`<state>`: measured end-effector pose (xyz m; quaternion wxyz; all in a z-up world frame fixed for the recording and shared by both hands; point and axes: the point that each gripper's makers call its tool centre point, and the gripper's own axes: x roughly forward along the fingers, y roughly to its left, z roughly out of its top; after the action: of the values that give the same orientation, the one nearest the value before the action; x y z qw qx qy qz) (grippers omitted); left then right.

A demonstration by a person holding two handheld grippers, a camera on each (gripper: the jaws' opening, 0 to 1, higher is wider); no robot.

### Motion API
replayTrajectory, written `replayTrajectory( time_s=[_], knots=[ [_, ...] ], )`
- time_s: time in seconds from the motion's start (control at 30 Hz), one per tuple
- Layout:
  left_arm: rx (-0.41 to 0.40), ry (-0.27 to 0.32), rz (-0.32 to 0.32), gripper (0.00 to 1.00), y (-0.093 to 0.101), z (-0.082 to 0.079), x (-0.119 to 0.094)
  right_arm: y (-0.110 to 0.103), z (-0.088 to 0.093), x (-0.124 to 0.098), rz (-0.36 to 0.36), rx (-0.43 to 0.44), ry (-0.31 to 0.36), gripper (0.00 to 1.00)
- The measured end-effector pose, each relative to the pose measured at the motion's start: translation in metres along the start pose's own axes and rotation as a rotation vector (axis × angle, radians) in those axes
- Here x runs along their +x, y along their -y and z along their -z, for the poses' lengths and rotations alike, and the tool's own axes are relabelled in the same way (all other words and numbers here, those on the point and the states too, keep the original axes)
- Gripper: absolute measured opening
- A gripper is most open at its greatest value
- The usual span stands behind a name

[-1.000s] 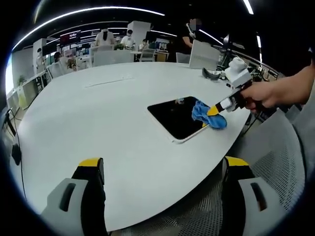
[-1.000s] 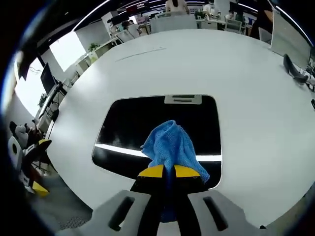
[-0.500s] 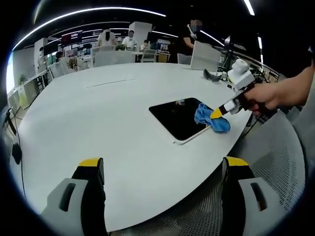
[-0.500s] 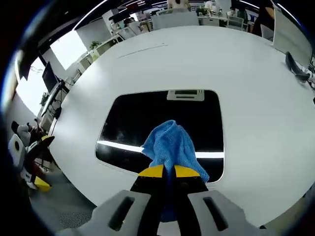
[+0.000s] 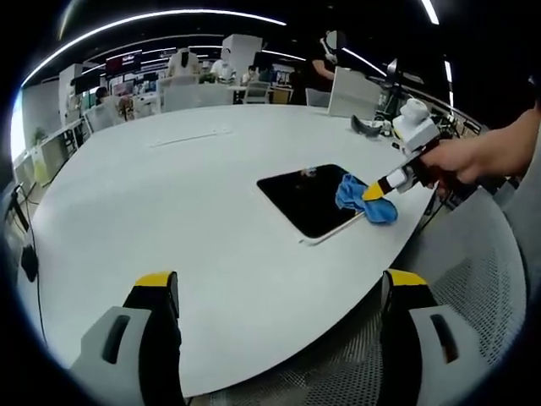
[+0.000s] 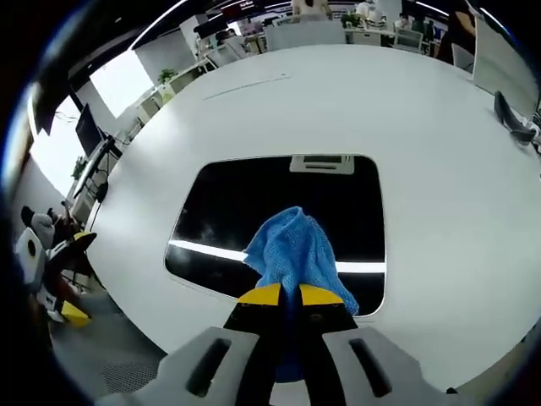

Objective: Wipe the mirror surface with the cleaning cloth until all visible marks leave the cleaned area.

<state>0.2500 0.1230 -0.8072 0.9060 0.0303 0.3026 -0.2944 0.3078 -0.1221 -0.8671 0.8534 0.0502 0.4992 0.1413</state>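
The right gripper (image 6: pixel 290 294) is clamped on a crumpled blue cleaning cloth (image 6: pixel 295 251), pressed on the dark rectangular mirror (image 6: pixel 254 211) at its 6 o'clock edge, on the white bench (image 6: pixel 439 169). The left gripper (image 5: pixel 283 283) hangs apart, holding nothing.
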Motion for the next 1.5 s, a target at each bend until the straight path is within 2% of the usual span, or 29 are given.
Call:
replayTrajectory(
  time_s=[0.67,1.3,1.5],
  knots=[
    [0.01,-0.01,0.005,0.99,0.001,0.001,0.001,0.019,-0.001,-0.006,0.006,0.048,0.005,0.0],
    [0.003,0.003,0.003,0.99,0.001,-0.001,0.001,0.053,0.002,-0.016,0.047,0.072,0.013,0.0],
    [0.004,0.002,0.002,0.99,0.0,0.0,0.001,0.056,0.003,-0.018,0.051,0.078,0.017,0.0]
  ],
)
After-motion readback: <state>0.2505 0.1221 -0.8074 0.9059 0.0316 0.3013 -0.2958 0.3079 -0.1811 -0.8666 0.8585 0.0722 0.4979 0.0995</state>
